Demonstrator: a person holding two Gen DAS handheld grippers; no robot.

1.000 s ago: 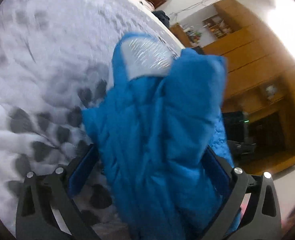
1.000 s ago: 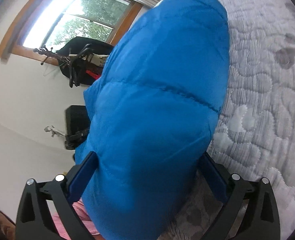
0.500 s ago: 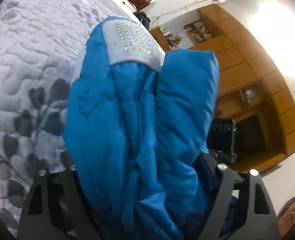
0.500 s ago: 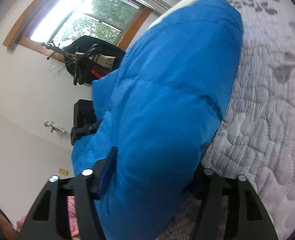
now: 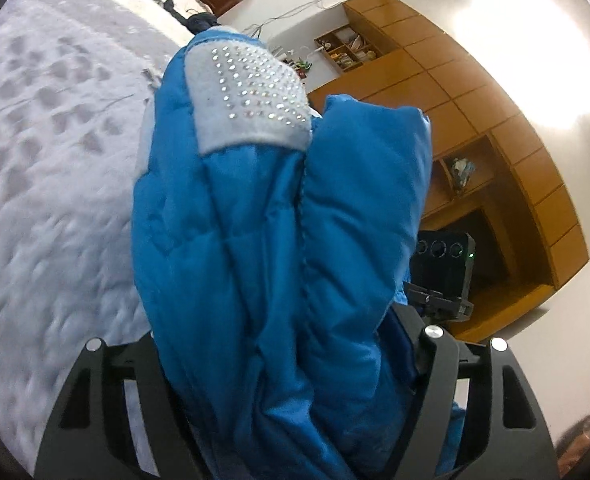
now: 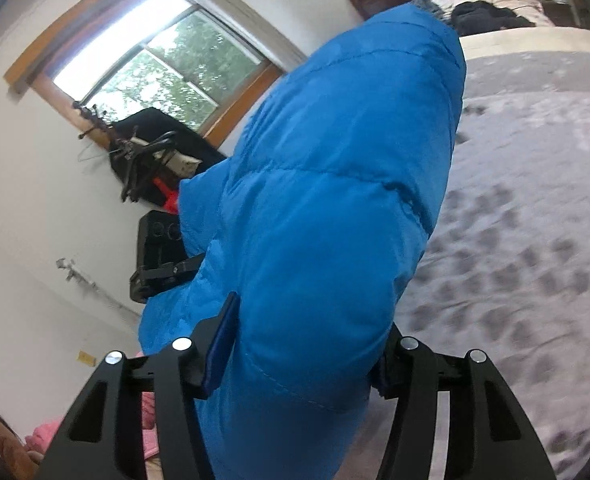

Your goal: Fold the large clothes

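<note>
Clamped on a thick bunch of the blue puffer jacket (image 5: pixel 279 264) with the left gripper (image 5: pixel 291 380), both fingers pressed into the padding. Likewise pinched with the right gripper (image 6: pixel 307 356), jaws closed on a fat roll of the same jacket (image 6: pixel 327 208), the dark blue pad of one finger (image 6: pixel 223 344) sunk against the fabric.

Judged to be mid-fold: jacket lifted and carried above the bed, not laid flat. Next move likely called for: lowering both ends together onto the quilt, keeping the two grips level so the doubled padding lands square instead of slumping or springing open. Puffy filling probably prone to pushing back, so a firm press down before letting go seemed wise.

Quilted, bright blue, bulky, with stitched channels across the panels. Grey-white patch studded with small shiny dots (image 5: pixel 251 92) near the upper end in the left view.

Beyond it, grey leaf-patterned quilt (image 5: pixel 47 168) of the bed, blurred. Farther off, wooden wall cabinets (image 5: pixel 491 128) on one side, a window (image 6: pixel 155 68) on the other.
</note>
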